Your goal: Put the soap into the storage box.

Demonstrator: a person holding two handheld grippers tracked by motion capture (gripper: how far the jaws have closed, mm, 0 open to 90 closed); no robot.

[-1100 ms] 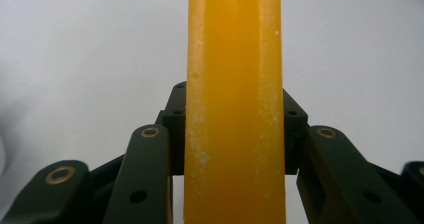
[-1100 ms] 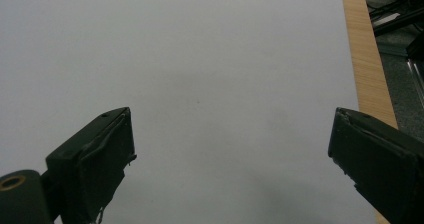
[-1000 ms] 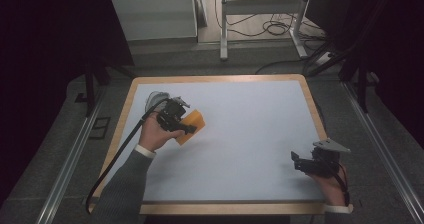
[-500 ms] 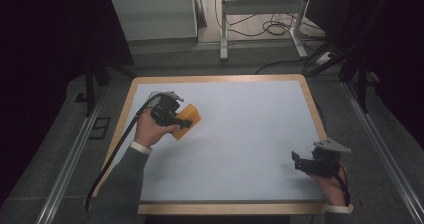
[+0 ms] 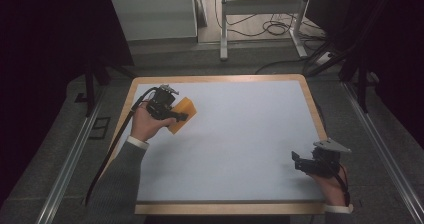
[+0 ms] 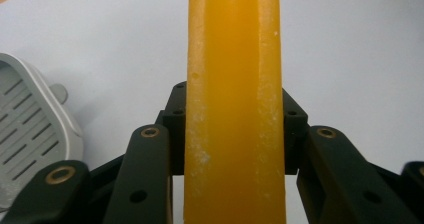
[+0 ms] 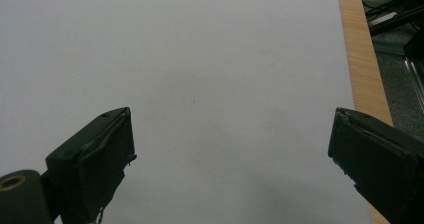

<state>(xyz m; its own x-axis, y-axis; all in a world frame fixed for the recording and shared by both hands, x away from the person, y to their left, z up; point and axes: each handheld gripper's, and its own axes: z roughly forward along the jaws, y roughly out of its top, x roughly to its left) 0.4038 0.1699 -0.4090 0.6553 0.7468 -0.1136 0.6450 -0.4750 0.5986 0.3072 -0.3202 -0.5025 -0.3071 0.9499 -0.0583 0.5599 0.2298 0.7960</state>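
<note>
In the high view, the left gripper (image 5: 181,115) sits over the left part of the pale tabletop (image 5: 240,134), near its wooden left rim, and its fingers are clamped on a flat orange block (image 5: 182,112) that juts out to the right of the hand (image 5: 146,125). The right gripper (image 5: 299,162) rests low near the right front corner, well apart from the block, with nothing between its fingers. In the left gripper view, the orange block (image 6: 234,99) stands edge-on as a tall band, both black fingers (image 6: 176,129) pressed against its sides; a pale grey slotted object (image 6: 27,129) lies on the tabletop at the left edge. In the right gripper view, the two fingers (image 7: 97,156) stand wide apart over bare tabletop (image 7: 200,59), the wooden rim (image 7: 361,59) running along the right.
</note>
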